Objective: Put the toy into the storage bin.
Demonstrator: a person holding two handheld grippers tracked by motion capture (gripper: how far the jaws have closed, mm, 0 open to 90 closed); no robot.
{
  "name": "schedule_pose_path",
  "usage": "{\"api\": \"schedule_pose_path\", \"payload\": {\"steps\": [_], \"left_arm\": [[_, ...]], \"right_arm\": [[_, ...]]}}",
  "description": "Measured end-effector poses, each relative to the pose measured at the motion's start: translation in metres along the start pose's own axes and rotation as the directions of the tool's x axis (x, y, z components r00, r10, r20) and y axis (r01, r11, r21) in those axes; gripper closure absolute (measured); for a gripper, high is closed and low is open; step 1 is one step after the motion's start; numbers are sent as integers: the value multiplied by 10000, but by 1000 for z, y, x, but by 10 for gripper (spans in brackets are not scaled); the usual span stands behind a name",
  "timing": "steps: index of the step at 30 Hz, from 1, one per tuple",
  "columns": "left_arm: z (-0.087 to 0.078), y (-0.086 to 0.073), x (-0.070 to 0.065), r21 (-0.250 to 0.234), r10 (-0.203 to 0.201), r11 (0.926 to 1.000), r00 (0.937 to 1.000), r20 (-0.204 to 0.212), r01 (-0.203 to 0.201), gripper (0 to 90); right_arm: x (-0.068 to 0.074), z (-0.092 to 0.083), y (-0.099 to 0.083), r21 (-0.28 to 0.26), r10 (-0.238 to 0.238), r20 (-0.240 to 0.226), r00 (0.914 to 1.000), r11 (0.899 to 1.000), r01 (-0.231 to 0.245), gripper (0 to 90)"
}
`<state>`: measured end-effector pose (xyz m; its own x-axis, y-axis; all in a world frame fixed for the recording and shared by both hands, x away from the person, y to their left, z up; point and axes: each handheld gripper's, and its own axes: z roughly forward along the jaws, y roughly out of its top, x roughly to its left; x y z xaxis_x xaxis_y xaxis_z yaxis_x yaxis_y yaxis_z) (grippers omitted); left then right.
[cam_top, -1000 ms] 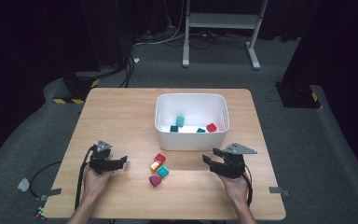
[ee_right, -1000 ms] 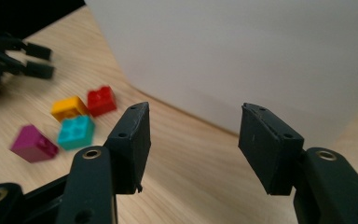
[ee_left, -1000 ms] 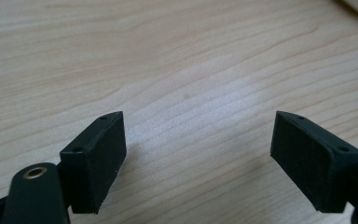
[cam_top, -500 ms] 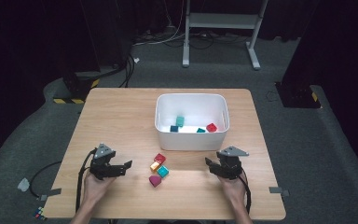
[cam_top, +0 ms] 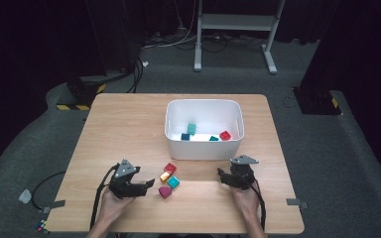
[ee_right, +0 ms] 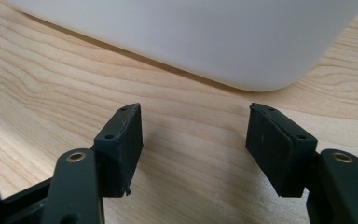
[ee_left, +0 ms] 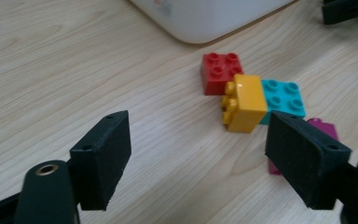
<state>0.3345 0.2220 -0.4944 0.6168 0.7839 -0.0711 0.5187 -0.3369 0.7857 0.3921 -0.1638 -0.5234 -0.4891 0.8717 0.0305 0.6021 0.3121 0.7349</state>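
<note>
My left gripper sits low over the table, near its front edge, pointing toward three o'clock at the loose bricks. Its jaws stand apart with nothing between them, and they have just been closing a little. In the left gripper view only bare wood lies between the pads.

Just past its tip lie four bricks in a tight cluster. The red brick is at the twelve o'clock end, nearest the bin. The yellow brick touches it and lies on its side, studs facing sideways in the left gripper view. The teal brick is pressed against the yellow one at its three o'clock side. The magenta brick sits at the six o'clock end, partly hidden behind my right pad in the left gripper view.

The white bin stands at twelve o'clock from the cluster, holding a few more bricks.

My right gripper rests at three o'clock of the cluster, well apart from it, just in front of the bin's near right corner. Its jaws are apart and hold nothing, and they have just been opening wider. In the right gripper view they face the bin wall.
</note>
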Motion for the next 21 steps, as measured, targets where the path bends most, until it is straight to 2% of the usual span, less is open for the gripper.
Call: {"api": "schedule_pose_path", "payload": {"steps": [5,10,14,21], "left_arm": [[9,6,-6,154,267,9995,9995,173,-270,293],[19,8,-11,176,309,9994,9994,131,-311,331],[23,10,-15,32,560,9984,9984,29,-560,385],[31,14,-22,147,937,9955,9953,251,-941,486]], "right_arm": [[0,0,0,30,0,51,10000,10000,0,344],[4,1,0,130,-242,347,9991,9996,238,339],[4,1,0,129,-233,331,9992,9997,229,337],[4,1,0,128,-236,322,9992,9996,232,336]]}}
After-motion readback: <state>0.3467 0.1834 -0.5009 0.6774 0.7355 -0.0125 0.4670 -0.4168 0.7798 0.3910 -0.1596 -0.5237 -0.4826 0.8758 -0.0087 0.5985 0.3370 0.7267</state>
